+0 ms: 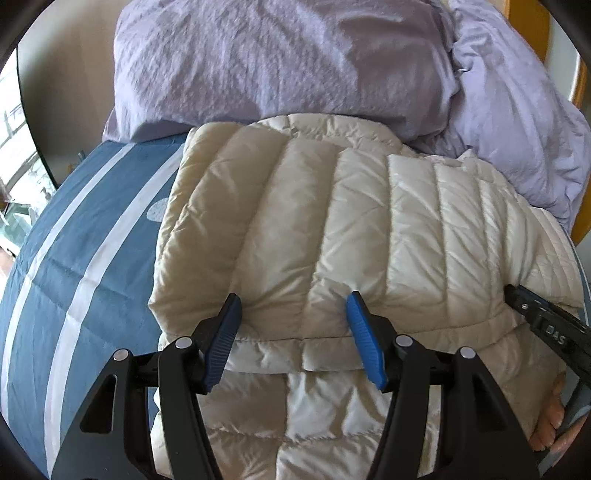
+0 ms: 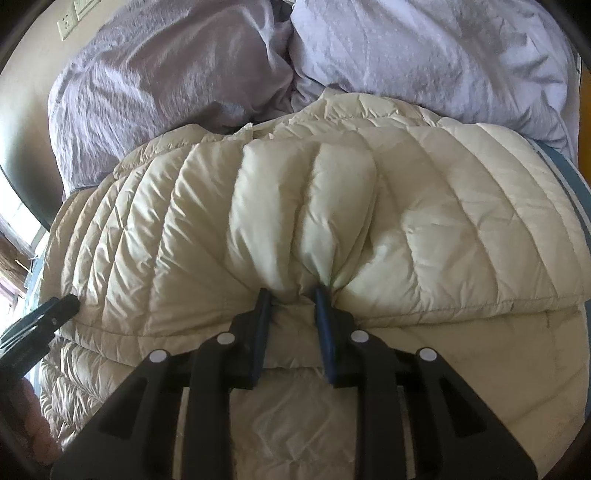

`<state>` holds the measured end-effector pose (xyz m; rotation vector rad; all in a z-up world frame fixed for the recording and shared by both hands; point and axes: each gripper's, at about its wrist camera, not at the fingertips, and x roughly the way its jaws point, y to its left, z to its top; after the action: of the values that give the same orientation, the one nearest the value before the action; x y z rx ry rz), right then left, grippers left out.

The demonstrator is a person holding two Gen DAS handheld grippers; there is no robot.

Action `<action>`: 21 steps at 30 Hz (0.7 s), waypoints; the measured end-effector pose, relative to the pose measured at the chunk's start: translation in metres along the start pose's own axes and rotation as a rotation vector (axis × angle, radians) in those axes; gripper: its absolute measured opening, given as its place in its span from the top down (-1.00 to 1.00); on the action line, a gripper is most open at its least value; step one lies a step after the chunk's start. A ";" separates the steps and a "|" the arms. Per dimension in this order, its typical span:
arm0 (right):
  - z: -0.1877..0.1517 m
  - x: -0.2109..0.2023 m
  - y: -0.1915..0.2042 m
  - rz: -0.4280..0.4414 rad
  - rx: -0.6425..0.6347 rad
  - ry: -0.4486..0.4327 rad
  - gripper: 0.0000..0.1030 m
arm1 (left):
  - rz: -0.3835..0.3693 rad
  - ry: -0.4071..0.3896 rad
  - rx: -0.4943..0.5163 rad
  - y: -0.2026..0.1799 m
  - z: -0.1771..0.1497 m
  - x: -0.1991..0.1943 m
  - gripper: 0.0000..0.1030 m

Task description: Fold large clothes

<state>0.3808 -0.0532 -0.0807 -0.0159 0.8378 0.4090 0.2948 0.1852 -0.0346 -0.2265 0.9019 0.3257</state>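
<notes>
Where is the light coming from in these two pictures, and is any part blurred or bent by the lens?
Left wrist view: daylight enters from the window at left, the jacket is sharp, and the blue sheet stripes bow. Right wrist view: the right gripper fingers sit in shadow and look soft; the edges curve.

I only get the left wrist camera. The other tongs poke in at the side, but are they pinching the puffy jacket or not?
Observer: Yes. In the right wrist view, the right tongs are shut on a bunch of the cream jacket, at its folded edge.
Operator: Is it all squished there?
Observer: It is. The quilted ridges gather into a tight pucker right at the tips.
Operator: Is there anything on the wall I can't see?
Observer: A white wall socket, top left, above the lilac bedding.
</notes>
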 end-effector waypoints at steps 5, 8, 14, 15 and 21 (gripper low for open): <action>-0.004 -0.002 0.000 0.010 0.007 -0.023 0.53 | 0.027 0.014 0.002 -0.001 0.000 0.012 -0.19; -0.006 -0.002 0.001 0.005 0.001 -0.034 0.53 | 0.047 0.015 0.014 -0.005 0.000 0.018 -0.19; 0.000 -0.011 -0.006 0.096 -0.008 0.003 -0.11 | 0.024 0.011 0.032 -0.004 -0.002 -0.002 -0.23; 0.000 -0.020 -0.009 0.122 -0.006 -0.001 -0.50 | 0.009 0.001 0.039 -0.001 -0.005 -0.012 -0.27; -0.015 -0.079 -0.031 0.144 -0.082 -0.043 -0.63 | -0.041 -0.037 0.110 0.022 -0.040 -0.074 -0.33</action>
<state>0.3339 -0.1114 -0.0381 -0.0227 0.7814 0.5774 0.2145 0.1791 -0.0008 -0.1367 0.8751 0.2405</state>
